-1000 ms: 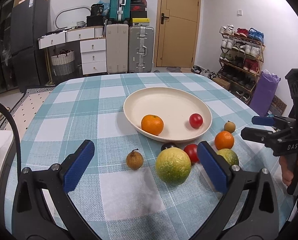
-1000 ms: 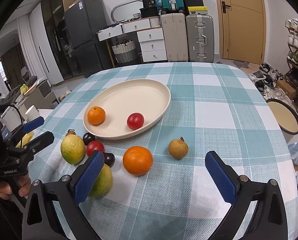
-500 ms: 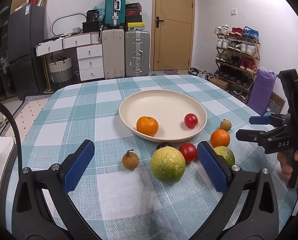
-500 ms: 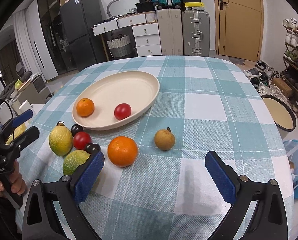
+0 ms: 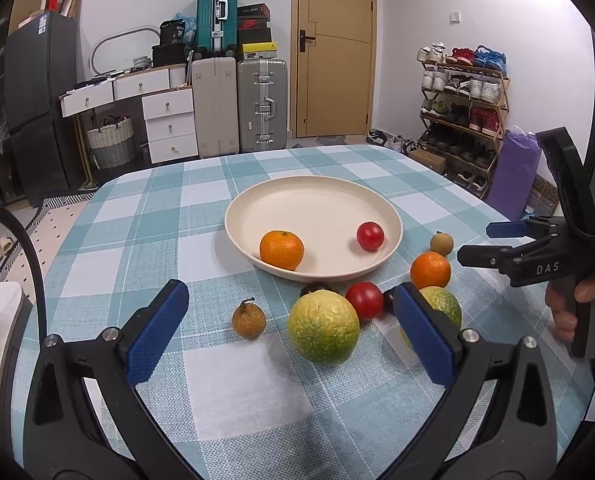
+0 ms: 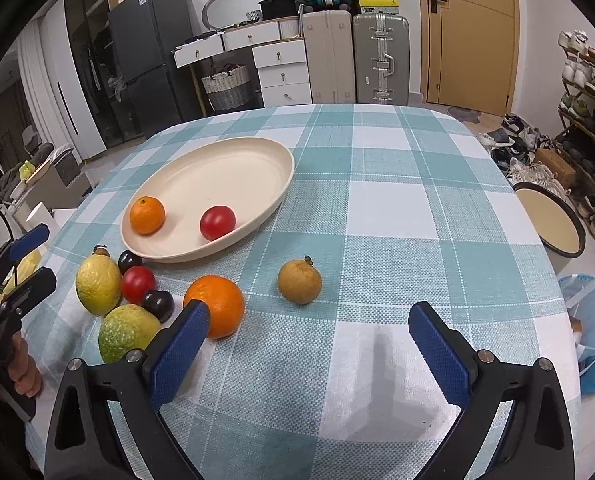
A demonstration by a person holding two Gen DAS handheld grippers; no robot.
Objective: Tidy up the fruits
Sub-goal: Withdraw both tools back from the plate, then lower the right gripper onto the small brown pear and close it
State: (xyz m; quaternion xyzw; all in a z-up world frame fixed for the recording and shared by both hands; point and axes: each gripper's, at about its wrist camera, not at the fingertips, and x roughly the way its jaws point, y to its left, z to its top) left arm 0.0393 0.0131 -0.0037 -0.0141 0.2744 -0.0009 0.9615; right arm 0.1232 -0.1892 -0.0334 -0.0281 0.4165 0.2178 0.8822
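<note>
Both grippers spread wide, gripping nothing: left gripper (image 5: 293, 334) just short of the big yellow-green citrus (image 5: 323, 329), right gripper (image 6: 309, 350) near the loose orange (image 6: 216, 305) and brown fruit (image 6: 299, 282). Beyond, a cream plate (image 6: 253, 152) on the checked tablecloth (image 6: 397, 208), holding a mandarin (image 6: 147, 215) and a tomato (image 6: 217, 222).

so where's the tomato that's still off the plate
In the left wrist view the tomato sits on the tablecloth just before the plate, between the yellow-green citrus and a dark plum.
</note>
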